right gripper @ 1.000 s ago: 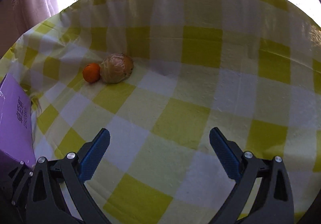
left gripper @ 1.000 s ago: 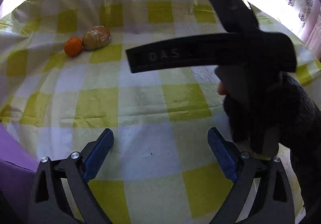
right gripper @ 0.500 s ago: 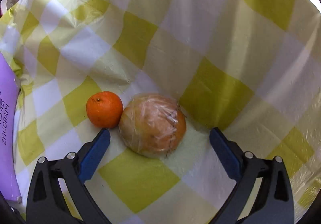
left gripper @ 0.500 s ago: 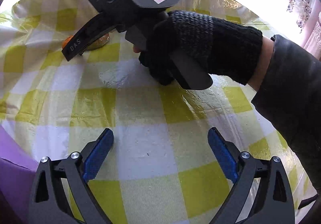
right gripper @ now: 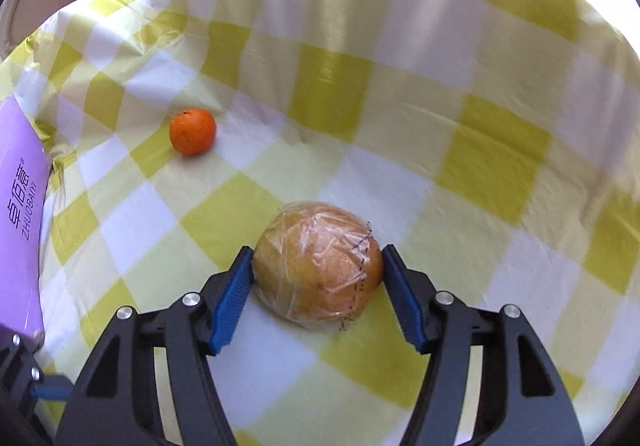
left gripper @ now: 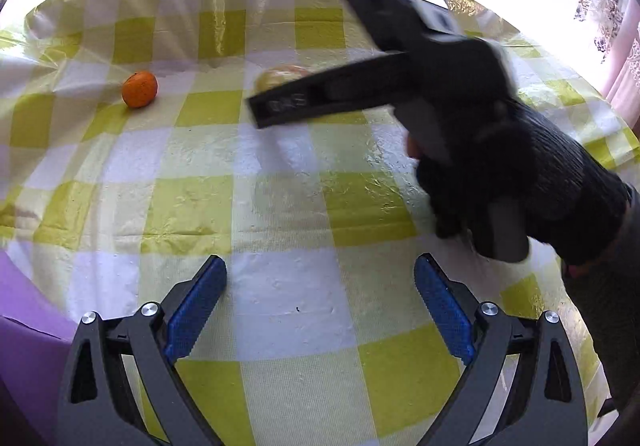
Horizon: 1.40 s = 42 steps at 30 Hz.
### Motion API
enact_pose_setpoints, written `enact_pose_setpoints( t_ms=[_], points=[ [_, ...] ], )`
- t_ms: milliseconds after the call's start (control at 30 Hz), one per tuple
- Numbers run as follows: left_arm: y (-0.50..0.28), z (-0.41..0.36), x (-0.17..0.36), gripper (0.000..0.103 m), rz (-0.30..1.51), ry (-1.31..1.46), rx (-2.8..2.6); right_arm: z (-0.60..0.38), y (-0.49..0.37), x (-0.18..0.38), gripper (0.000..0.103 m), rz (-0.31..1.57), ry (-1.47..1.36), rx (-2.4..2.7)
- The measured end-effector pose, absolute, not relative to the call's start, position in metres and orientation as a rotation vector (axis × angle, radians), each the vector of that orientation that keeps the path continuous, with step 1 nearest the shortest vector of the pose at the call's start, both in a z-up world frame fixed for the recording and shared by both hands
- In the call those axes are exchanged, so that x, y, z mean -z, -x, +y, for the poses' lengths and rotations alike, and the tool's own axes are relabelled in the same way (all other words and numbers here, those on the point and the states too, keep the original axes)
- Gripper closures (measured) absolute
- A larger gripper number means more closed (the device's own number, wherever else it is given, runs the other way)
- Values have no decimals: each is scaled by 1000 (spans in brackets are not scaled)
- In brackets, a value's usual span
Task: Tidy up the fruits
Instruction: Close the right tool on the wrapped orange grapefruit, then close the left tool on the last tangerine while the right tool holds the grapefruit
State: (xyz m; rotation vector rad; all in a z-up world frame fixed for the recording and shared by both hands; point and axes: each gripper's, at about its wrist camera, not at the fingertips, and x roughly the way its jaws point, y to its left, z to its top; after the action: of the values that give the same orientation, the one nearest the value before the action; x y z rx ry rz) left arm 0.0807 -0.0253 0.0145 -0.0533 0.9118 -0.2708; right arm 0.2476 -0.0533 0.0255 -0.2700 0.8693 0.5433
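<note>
A large yellowish-orange fruit wrapped in clear film (right gripper: 316, 266) lies on the checked tablecloth between the blue pads of my right gripper (right gripper: 317, 258). The jaws are closing and both pads touch its sides. A small orange (right gripper: 193, 131) sits apart, farther back on the left. In the left wrist view the same orange (left gripper: 139, 89) lies at the far left, and only the top of the wrapped fruit (left gripper: 280, 76) shows behind the right gripper's black finger (left gripper: 304, 102). My left gripper (left gripper: 320, 262) hovers open over bare cloth with nothing between its fingers.
A person's black-gloved hand (left gripper: 520, 174) holds the right gripper across the right half of the left wrist view. A purple box (right gripper: 20, 206) stands at the table's left edge. The yellow-and-white cloth (right gripper: 480, 166) has a crinkled plastic cover. Curtains hang behind the table.
The right gripper reached the wrapped fruit, closed onto it and drew it to the right, away from the small orange it had touched. The left gripper has not moved.
</note>
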Motion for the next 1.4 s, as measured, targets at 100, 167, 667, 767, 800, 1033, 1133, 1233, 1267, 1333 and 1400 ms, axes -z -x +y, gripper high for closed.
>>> enact_pose_setpoints(
  t_ms=[100, 167, 667, 767, 800, 1033, 1133, 1233, 1267, 1333, 1400],
  points=[
    [-82, -28, -15, 12, 918, 38, 257, -102, -216, -32, 38, 871, 181, -442],
    [-83, -31, -15, 12, 925, 20, 251, -135, -192, -30, 38, 884, 108, -385],
    [-145, -5, -13, 11, 969, 161, -116, -249, -139, -16, 38, 801, -335, -257],
    [-195, 12, -11, 11, 983, 178, -274, -241, -140, -14, 38, 806, -332, -284],
    [-211, 20, -11, 11, 983, 195, -317, -240, -141, -14, 38, 806, -334, -281],
    [-280, 58, -13, 16, 947, 258, -476, -237, -141, -13, 38, 810, -337, -297],
    [-294, 67, -13, 21, 939, 236, -484, -236, -142, -13, 38, 810, -335, -303],
    [-293, 67, -14, 36, 926, 237, -453, -235, -144, -13, 38, 815, -333, -304],
    [-290, 64, -14, 41, 920, 216, -447, -235, -145, -13, 38, 818, -331, -303],
    [-277, 56, -16, 68, 905, 222, -426, -234, -145, -13, 38, 819, -330, -304],
    [-258, 45, -17, 68, 894, 239, -386, -234, -145, -12, 38, 817, -333, -302]
  ],
)
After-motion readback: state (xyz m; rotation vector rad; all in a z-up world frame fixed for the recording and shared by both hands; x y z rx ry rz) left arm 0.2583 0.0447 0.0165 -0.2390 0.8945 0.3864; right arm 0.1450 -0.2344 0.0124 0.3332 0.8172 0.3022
